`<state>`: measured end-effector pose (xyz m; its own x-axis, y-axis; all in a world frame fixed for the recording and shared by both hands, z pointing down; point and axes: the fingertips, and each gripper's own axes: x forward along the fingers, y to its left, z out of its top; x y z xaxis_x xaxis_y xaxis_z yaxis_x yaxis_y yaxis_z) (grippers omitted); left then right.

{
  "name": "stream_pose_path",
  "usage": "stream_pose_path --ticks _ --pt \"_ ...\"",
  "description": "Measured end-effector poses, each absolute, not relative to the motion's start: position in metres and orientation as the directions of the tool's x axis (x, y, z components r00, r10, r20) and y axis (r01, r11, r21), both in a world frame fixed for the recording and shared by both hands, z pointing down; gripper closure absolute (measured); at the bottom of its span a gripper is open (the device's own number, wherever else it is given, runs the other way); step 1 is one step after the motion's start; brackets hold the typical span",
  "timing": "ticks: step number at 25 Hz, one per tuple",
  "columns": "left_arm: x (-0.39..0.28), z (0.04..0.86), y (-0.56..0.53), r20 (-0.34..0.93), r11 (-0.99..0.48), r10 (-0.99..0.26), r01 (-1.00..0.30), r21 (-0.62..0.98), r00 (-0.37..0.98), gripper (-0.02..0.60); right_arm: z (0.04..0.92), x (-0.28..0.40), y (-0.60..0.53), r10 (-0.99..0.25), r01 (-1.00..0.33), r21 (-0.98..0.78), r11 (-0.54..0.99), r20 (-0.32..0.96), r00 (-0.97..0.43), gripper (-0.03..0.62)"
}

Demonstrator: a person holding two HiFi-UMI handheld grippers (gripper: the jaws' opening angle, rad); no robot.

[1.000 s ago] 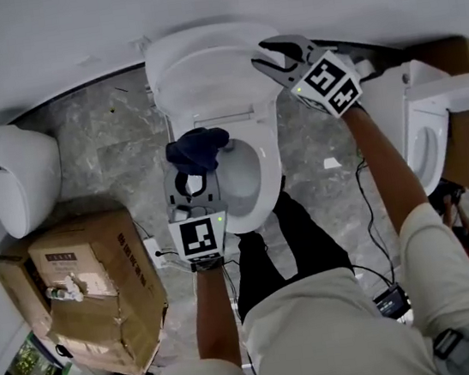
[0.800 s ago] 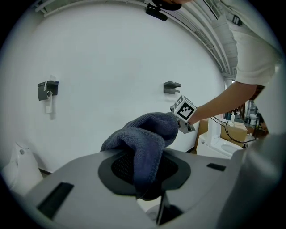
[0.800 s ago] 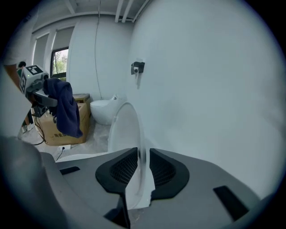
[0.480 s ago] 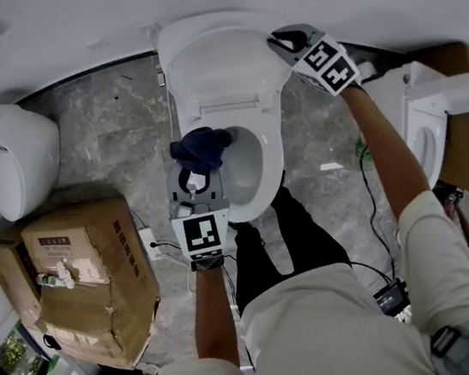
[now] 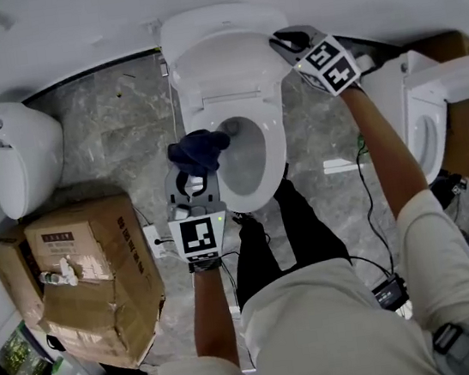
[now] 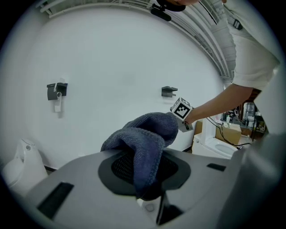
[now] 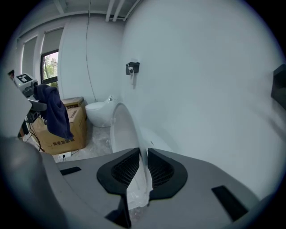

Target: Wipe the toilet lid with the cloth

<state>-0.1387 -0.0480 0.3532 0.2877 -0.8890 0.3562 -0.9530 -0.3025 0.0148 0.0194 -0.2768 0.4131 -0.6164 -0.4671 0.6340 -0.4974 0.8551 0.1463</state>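
The white toilet's lid (image 5: pixel 226 66) stands raised above the open bowl (image 5: pixel 244 159). My right gripper (image 5: pixel 281 41) is at the lid's upper right edge. Its jaws have just been closing, and in the right gripper view they are shut on the thin edge of the lid (image 7: pixel 123 129), with the right gripper (image 7: pixel 142 167) seen from behind. My left gripper (image 5: pixel 196 172) hovers over the bowl's left rim, shut on a dark blue cloth (image 5: pixel 197 150). In the left gripper view the cloth (image 6: pixel 145 138) bunches up out of the left gripper (image 6: pixel 145 169).
A second white fixture (image 5: pixel 19 165) stands at the left and another toilet (image 5: pixel 419 113) at the right. Cardboard boxes (image 5: pixel 90 272) sit at the lower left. The white wall (image 6: pixel 116 67) runs close behind, with small dark fittings (image 6: pixel 56 91). The person's legs stand before the bowl.
The right gripper's jaws, open beside the lid's right edge a second ago, have closed onto that edge. The left gripper still holds the cloth by the bowl.
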Motion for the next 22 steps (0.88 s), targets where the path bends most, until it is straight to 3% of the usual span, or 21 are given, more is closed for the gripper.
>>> stream_pose_path --ticks 22 --pt "-0.146 0.338 0.036 0.333 -0.373 -0.872 -0.928 0.021 0.358 0.499 0.422 0.030 -0.092 -0.379 -0.483 0.034 0.875 0.669 -0.640 0.464"
